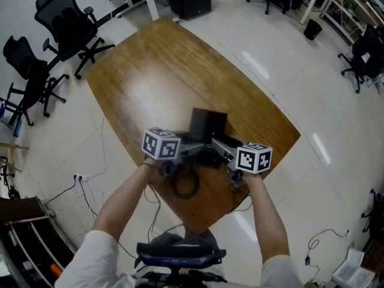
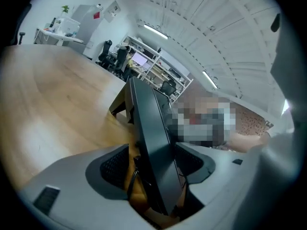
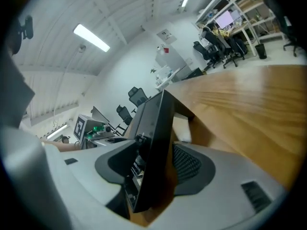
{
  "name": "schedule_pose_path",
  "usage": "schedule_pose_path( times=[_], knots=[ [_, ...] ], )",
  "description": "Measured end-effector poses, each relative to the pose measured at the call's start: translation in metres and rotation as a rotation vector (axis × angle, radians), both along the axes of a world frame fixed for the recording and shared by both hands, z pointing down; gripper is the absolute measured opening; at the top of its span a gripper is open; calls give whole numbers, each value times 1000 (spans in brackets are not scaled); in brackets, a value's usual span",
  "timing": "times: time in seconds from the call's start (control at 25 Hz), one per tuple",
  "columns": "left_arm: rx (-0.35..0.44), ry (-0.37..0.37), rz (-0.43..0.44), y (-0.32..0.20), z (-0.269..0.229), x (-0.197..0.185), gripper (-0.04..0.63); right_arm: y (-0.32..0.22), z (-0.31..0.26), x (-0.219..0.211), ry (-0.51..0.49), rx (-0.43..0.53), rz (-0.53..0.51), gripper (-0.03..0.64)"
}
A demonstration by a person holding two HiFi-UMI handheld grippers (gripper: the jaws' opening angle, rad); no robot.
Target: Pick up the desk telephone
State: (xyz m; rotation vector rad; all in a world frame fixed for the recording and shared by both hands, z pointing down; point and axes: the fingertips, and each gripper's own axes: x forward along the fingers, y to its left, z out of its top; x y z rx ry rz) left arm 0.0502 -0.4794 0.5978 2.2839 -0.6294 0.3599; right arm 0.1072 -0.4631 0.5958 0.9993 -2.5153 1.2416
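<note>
The black slab-shaped desk telephone sits near the close end of the brown wooden tabletop, tilted up on its stand. The left claw and right claw are both spread wide, each with one side edge of the phone between its jaws, not squeezing it. It looks like stiff, smooth plastic, probably a bit hefty and slippery, so I'd pinch the body low on both sides. I'd guess the looped black cord drags along.

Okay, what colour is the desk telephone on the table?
Black. The desk telephone shows best in the head view, dark against the brown wooden table.
</note>
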Motion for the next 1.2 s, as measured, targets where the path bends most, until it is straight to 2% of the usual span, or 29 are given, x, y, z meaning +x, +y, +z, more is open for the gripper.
schedule_pose_path(
  times=[0.2,0.48,0.72,0.8,1.0,1.2],
  knots=[
    [-10,7,46,-3,0,8,307,-14,-4,-5,-70,-4,-18,244],
    [-14,9,91,-3,0,19,302,-21,-3,-10,-81,-32,-45,235],
    [-12,11,96,-2,0,22,298,-19,3,-7,-120,-142,-17,251],
    [-14,15,99,-3,0,21,295,-20,2,-12,-140,-141,-22,232],
    [-14,33,84,-6,-2,17,281,-27,1,-19,-158,-132,-10,237],
    [-23,93,20,-2,-7,15,262,-23,-6,-19,-166,-60,-19,237]
  ],
)
